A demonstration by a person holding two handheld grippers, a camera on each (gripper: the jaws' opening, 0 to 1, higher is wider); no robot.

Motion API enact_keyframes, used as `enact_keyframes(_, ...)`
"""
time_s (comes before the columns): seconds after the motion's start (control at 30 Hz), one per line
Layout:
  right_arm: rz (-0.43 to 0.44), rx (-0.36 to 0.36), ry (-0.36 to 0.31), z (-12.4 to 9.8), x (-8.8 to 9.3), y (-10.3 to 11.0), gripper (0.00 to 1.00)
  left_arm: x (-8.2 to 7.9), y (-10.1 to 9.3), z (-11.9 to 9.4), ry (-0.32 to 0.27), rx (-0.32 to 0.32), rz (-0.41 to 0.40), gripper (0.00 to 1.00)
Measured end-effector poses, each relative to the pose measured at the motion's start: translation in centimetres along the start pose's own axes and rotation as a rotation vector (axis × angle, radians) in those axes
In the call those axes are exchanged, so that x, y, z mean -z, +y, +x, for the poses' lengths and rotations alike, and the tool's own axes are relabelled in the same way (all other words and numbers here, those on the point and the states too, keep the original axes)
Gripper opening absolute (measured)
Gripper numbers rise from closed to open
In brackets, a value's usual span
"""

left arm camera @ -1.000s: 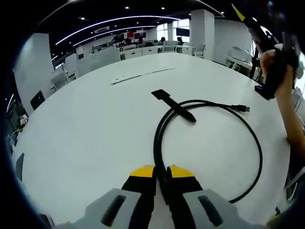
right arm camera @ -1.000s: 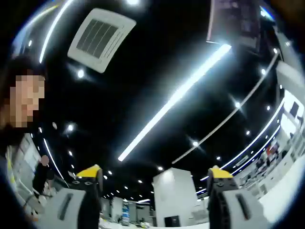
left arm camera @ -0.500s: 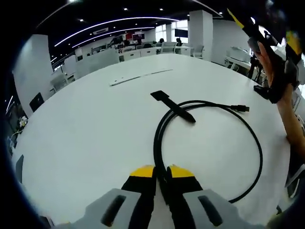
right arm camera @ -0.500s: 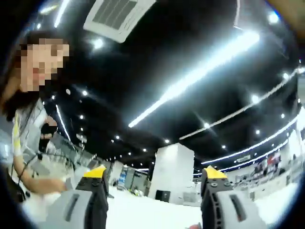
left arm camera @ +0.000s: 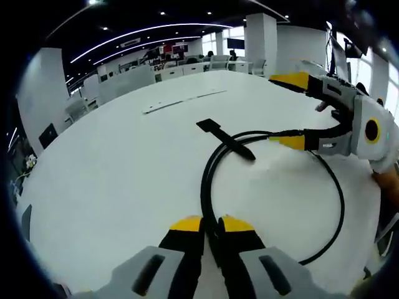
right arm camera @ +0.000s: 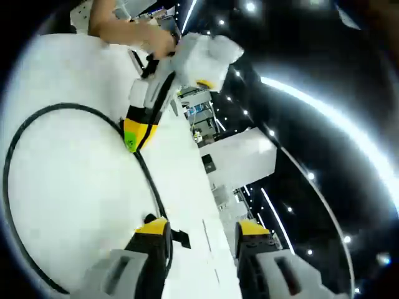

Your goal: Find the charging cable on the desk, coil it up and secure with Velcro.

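Observation:
A black charging cable (left arm camera: 204, 180) lies in a wide loop on the round white table (left arm camera: 112, 162). Its near end runs between the jaws of my left gripper (left arm camera: 212, 224), which is shut on it. A black Velcro strap (left arm camera: 224, 137) lies flat across the loop's far side. My right gripper (left arm camera: 288, 111) comes in from the right, open, above the loop's far right part, and its lower jaw covers the cable's plug end. In the right gripper view my right gripper (right arm camera: 202, 228) stands open over the cable (right arm camera: 62, 106), facing the left gripper (right arm camera: 139, 128) held by a hand.
A thin pale strip (left arm camera: 181, 99) lies farther back on the table. The table's edge (left arm camera: 368, 249) curves close on the right, where a person's arm (left arm camera: 389, 187) shows. Office desks and chairs (left arm camera: 187, 62) stand beyond the far edge.
The right gripper has swung down from pointing at the ceiling and now reaches over the table by the cable's plug end. The left gripper and cable have stayed put.

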State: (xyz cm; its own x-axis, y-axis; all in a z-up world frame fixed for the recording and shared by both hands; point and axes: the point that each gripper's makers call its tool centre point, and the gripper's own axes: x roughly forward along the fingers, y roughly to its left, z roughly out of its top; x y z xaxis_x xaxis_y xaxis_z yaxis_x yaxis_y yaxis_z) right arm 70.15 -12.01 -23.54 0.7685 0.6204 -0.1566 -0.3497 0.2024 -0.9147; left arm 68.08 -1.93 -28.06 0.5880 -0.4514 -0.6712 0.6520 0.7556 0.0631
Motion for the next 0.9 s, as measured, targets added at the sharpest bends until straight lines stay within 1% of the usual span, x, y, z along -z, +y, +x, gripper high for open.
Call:
enact_keyframes(0.03, 0.017, -0.002, 0.014, 0.2, 0.2, 0.0, 0.54, 0.0, 0.0, 0.0, 0.000, 0.000, 0.001, 0.10)
enact_keyframes(0.07, 0.035, -0.004, 0.028, 0.3, 0.3, 0.1, 0.55, 0.0, 0.0, 0.0, 0.000, 0.000, 0.001, 0.10)
enact_keyframes(0.17, 0.065, 0.004, 0.009, 0.5, -0.6, -0.1, 0.51, 0.0, 0.0, 0.0, -0.001, -0.001, 0.005, 0.10)
enact_keyframes(0.2, 0.071, 0.001, 0.009, 0.6, -0.8, -0.1, 0.52, 0.0, 0.0, 0.0, -0.001, -0.001, 0.006, 0.10)
enact_keyframes(0.27, 0.087, -0.007, 0.026, 0.9, -1.0, -0.1, 0.55, 0.0, 0.0, 0.0, -0.001, -0.003, 0.008, 0.10)
enact_keyframes(0.33, 0.088, -0.014, 0.043, 1.3, -1.2, 0.2, 0.56, 0.0, 0.0, -0.1, -0.001, -0.005, 0.011, 0.10)
enact_keyframes(0.5, 0.041, -0.014, 0.097, 2.0, -0.9, 0.5, 0.54, 0.0, -0.1, -0.1, -0.003, -0.009, 0.018, 0.10)
enact_keyframes(0.6, 0.044, -0.012, 0.099, 2.0, -0.9, 0.6, 0.53, 0.0, 0.0, -0.1, -0.003, -0.010, 0.021, 0.10)
enact_keyframes(0.7, -0.018, 0.000, 0.114, 1.9, -0.7, 0.6, 0.52, -0.1, 0.0, -0.1, -0.004, -0.011, 0.023, 0.10)
enact_keyframes(0.73, -0.026, -0.001, 0.105, 1.9, -0.9, 0.7, 0.52, -0.1, 0.0, -0.1, -0.004, -0.011, 0.024, 0.10)
enact_keyframes(0.8, -0.042, -0.001, 0.107, 1.7, -1.0, 0.9, 0.49, -0.1, 0.0, -0.1, -0.004, -0.012, 0.026, 0.10)
enact_keyframes(0.87, -0.102, 0.024, 0.097, 1.6, -1.3, 0.5, 0.39, -0.1, 0.0, -0.1, -0.004, -0.012, 0.025, 0.10)
enact_keyframes(0.9, -0.124, 0.027, 0.108, 1.5, -1.2, 0.4, 0.32, -0.1, 0.0, -0.1, -0.004, -0.011, 0.023, 0.10)
